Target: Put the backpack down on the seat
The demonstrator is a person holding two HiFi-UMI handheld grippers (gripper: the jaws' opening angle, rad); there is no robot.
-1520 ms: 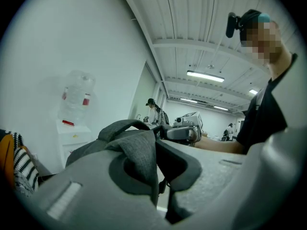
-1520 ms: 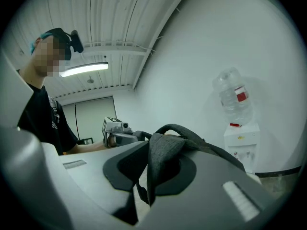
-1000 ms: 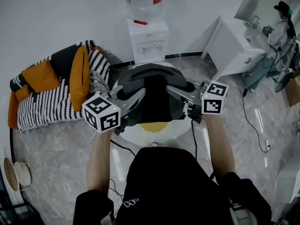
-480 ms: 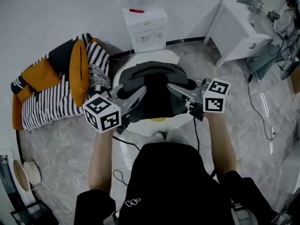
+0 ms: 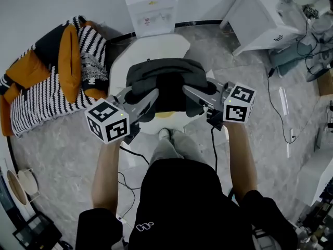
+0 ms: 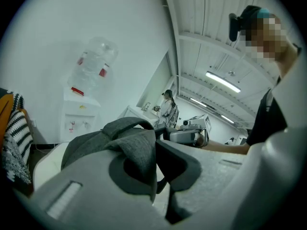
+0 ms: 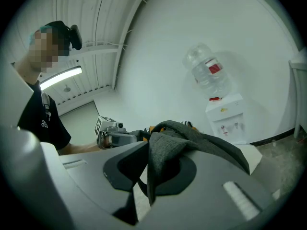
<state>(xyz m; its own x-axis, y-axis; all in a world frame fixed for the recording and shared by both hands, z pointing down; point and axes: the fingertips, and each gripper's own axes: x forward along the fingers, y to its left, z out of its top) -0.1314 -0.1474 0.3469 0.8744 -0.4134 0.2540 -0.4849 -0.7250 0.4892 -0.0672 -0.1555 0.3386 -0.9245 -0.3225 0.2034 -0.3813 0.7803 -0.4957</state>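
**Head view, with both gripper views.** The grey backpack (image 5: 165, 77) is held over the white seat (image 5: 156, 48), carried between two tongs. The left tongs (image 5: 151, 95) are pinched on a fold of the backpack's grey fabric. The right tongs (image 5: 188, 90) are clamped on a matching fold at the opposite side. Contact between backpack and seat cannot be told. A water dispenser (image 5: 150, 7) is seen beyond the seat, and striped cushions (image 5: 36, 95) lie at its left.
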